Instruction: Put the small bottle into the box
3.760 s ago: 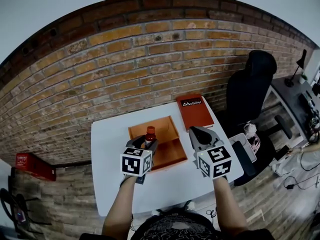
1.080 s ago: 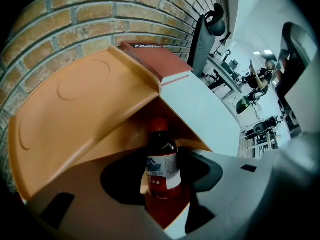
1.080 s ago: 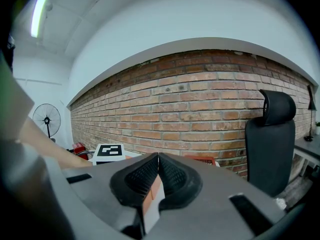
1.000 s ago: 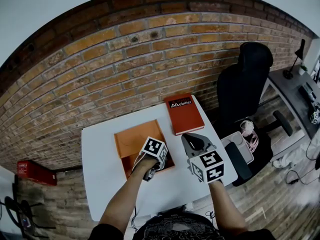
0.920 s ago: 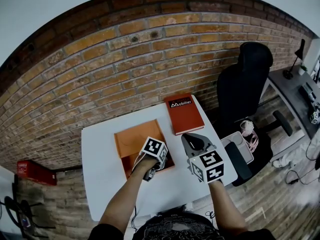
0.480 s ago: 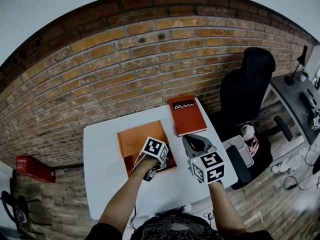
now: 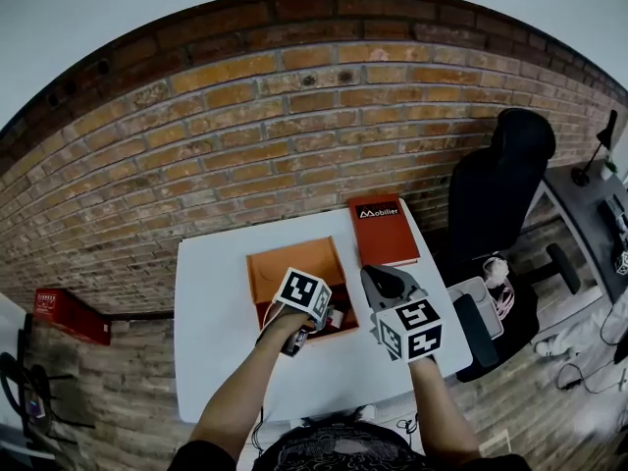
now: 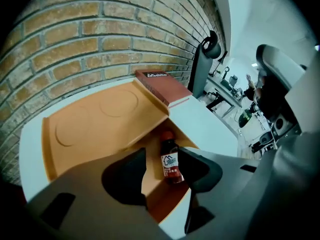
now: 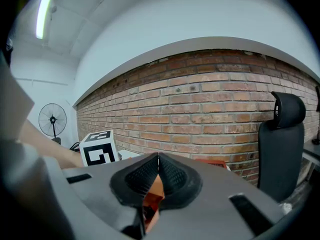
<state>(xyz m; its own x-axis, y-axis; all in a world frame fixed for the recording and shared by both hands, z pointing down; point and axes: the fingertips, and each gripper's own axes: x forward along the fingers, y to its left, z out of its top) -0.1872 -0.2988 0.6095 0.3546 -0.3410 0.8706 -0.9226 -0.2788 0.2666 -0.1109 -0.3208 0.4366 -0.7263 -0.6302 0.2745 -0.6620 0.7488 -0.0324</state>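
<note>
The small dark bottle (image 8: pixel 170 161) with a red cap and white label lies on its side on the floor of the orange box (image 8: pixel 95 124), near its right wall. My left gripper (image 8: pixel 167 159) hovers over it. Its jaws stand wide apart and are closing; the bottle shows in the gap between them, and the pads do not touch it. In the head view the left gripper (image 7: pixel 316 324) is over the box (image 7: pixel 294 263), with the bottle (image 7: pixel 337 317) peeking out beside it. My right gripper (image 7: pixel 379 277) is held over the table right of the box, its pads together (image 9: pixel 158 159).
A red book (image 7: pixel 385 232) lies on the white table (image 7: pixel 216 361) at the back right, just beside the box. A black office chair (image 7: pixel 500 194) stands right of the table. A brick wall runs behind it.
Earlier the left gripper held the bottle upright over the box; now the bottle lies inside, free of the jaws. Over the last second both grippers have barely moved.
</note>
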